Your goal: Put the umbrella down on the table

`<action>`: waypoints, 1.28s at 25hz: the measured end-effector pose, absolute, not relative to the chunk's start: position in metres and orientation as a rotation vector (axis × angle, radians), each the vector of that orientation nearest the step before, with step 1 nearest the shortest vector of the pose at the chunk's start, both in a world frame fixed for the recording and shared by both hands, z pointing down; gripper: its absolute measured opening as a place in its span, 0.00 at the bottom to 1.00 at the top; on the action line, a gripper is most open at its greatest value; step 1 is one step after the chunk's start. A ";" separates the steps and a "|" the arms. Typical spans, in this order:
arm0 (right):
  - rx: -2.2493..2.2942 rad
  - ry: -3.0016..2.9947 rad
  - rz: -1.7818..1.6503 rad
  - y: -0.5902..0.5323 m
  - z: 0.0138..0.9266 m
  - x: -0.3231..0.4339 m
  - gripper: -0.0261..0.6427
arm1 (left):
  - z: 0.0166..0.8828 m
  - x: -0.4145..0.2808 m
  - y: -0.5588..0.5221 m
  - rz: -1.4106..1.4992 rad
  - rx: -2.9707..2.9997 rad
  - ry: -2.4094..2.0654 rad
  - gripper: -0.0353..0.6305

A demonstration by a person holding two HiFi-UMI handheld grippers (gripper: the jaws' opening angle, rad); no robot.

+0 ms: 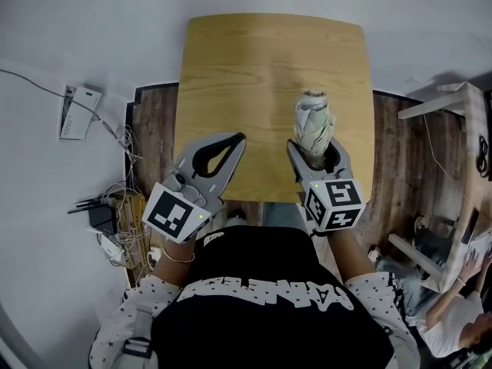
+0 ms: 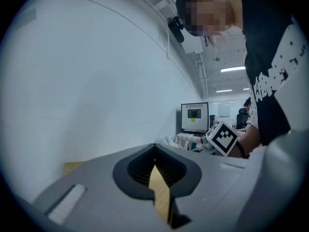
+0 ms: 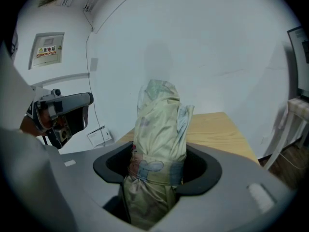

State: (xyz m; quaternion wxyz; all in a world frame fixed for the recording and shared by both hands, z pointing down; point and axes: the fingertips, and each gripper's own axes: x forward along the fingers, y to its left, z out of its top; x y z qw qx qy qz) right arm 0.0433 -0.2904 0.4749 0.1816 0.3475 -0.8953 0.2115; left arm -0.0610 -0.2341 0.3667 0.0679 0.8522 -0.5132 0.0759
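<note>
A folded pale green umbrella (image 1: 314, 125) (image 3: 158, 144) stands upright in my right gripper (image 1: 317, 158) (image 3: 157, 170), whose jaws are shut on its lower part. It hangs above the near right part of the wooden table (image 1: 246, 75). My left gripper (image 1: 223, 156) (image 2: 157, 178) is shut with nothing in it, held over the table's near left edge, tilted up toward the wall. In the right gripper view the table top (image 3: 219, 132) shows behind the umbrella.
A white wall (image 1: 92, 21) lies beyond the table. Cables and a power strip (image 1: 108, 221) lie on the floor at the left. A white desk frame (image 1: 438, 106) and a seated person (image 1: 453, 314) are at the right. A monitor (image 2: 194, 117) stands in the distance.
</note>
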 end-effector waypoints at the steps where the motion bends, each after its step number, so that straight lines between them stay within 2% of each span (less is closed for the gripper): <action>1: 0.978 -2.523 0.597 -0.291 0.477 0.043 0.49 | 0.366 -0.060 -0.235 0.228 2.569 -1.542 0.04; 32: 0.888 -2.408 0.658 -0.313 0.531 0.034 0.49 | 0.377 -0.067 -0.253 0.265 2.486 -1.586 0.04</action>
